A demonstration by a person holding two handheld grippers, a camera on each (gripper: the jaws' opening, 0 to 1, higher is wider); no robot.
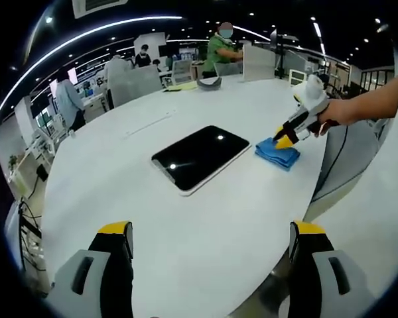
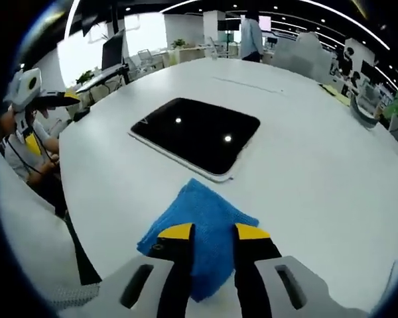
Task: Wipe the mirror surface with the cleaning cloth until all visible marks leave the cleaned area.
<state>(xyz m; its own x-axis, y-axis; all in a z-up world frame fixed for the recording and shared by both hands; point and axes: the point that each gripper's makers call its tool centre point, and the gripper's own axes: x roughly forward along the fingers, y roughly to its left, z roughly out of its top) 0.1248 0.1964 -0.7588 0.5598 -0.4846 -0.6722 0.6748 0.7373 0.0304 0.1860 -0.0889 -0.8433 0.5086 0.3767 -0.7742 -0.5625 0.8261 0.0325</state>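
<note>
Right gripper (image 2: 209,232) sits low in frame over the blue cloth (image 2: 202,228), tips barely parted, not clearly pinching it. Left gripper (image 1: 212,242) hangs released above the white surface (image 1: 205,218), with the mirror (image 1: 200,158) at centre frame.

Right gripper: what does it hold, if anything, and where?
The right gripper is at the near edge of the blue cloth; whether it grips it cannot be told.

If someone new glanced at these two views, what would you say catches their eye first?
Probably the dark, glossy rectangular mirror lying flat mid-table on the big white oval table, reflecting ceiling lights. Next, the folded blue cleaning cloth beside it near the table's edge, with the right gripper poised over it, its yellow-tipped jaws apart. The left gripper hangs open further back.
</note>
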